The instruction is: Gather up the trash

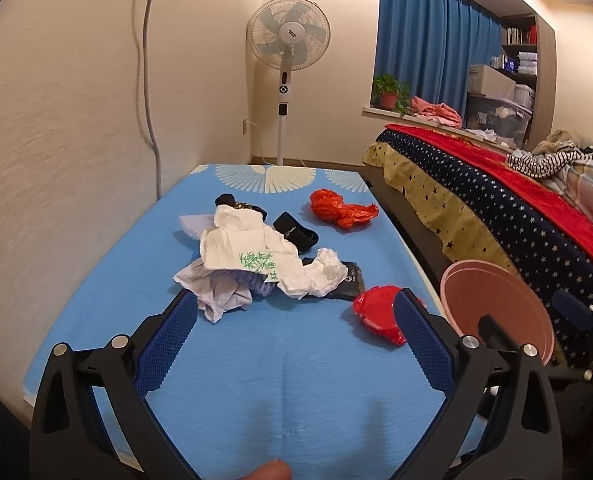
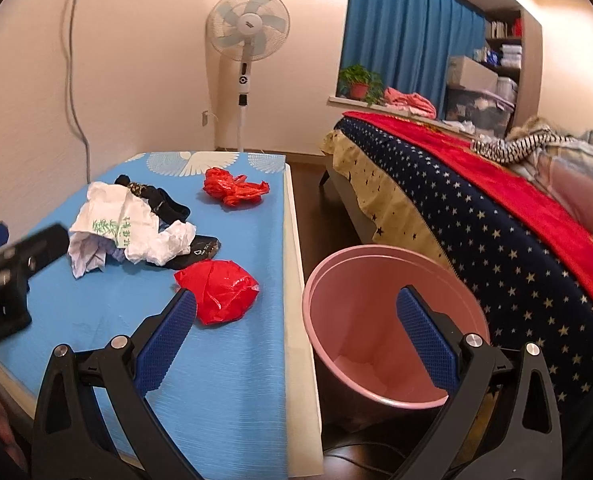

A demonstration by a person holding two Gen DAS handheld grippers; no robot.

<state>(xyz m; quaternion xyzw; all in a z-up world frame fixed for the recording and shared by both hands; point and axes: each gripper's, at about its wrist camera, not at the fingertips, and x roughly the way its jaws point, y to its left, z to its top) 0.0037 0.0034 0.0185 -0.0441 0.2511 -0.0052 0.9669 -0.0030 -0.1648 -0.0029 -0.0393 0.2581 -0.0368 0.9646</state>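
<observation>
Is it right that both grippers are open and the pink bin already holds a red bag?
Not quite. Both grippers, left and right, are open, but the right wrist view shows the pink bin without a red bag; both red bags lie on the table.

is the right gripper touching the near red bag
Cannot tell. In the right wrist view the right gripper is open and its left finger overlaps the edge of the near red bag, but no view shows contact or a gap.

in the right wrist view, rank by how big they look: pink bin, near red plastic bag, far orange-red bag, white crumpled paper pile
1. Round pink plastic bin, though it is nearest the camera.
2. White crumpled paper pile.
3. Near shiny red plastic bag, close to the pile, so unsure.
4. Far crumpled orange-red bag.
</observation>
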